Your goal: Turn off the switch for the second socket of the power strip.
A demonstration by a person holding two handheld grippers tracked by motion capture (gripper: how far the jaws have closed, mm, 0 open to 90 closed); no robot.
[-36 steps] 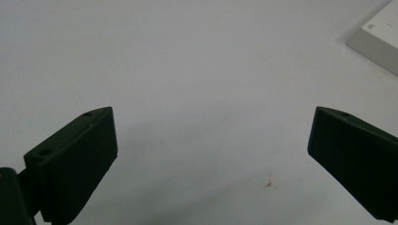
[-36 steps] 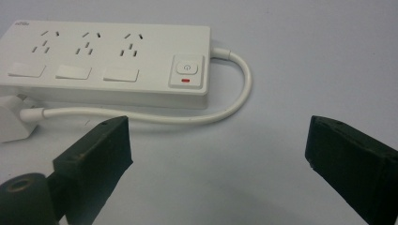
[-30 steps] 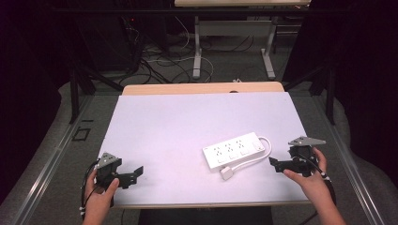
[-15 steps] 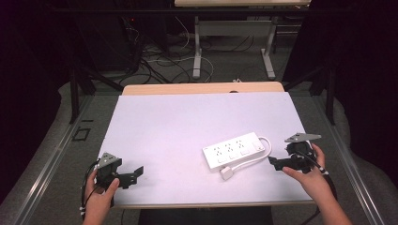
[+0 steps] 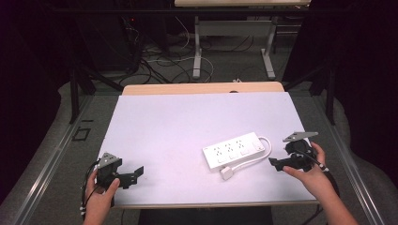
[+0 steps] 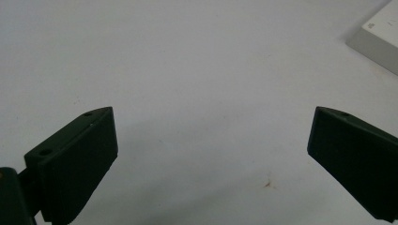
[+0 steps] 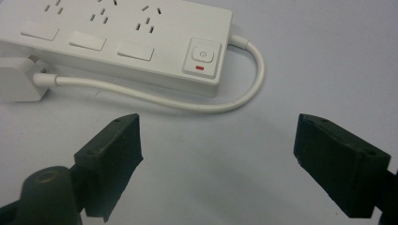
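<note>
A white power strip (image 5: 234, 149) lies on the white table (image 5: 187, 117), right of the middle. Its cable (image 5: 256, 159) loops round the right end and runs back to a white plug (image 5: 227, 174) in front of it. My right gripper (image 5: 276, 162) is held just right of the strip, pointing at it. In the right gripper view the strip (image 7: 126, 33), its switch (image 7: 202, 55) and the plug (image 7: 16, 84) lie beyond my right gripper (image 7: 218, 145). Its jaws stand open, have just been closing a little, and have nothing between them. My left gripper (image 5: 137, 172) rests open at the front left; in its view my left gripper (image 6: 211, 150) frames bare tabletop.
One corner of the power strip (image 6: 380, 37) shows at the top right of the left gripper view. Behind the table run a wooden edge (image 5: 202, 88), desk legs and loose cables on the floor (image 5: 164, 61). Metal rails flank the table.
The right hand and its gripper have shifted slightly left and away, toward the power strip. The left gripper and the strip have not moved.
</note>
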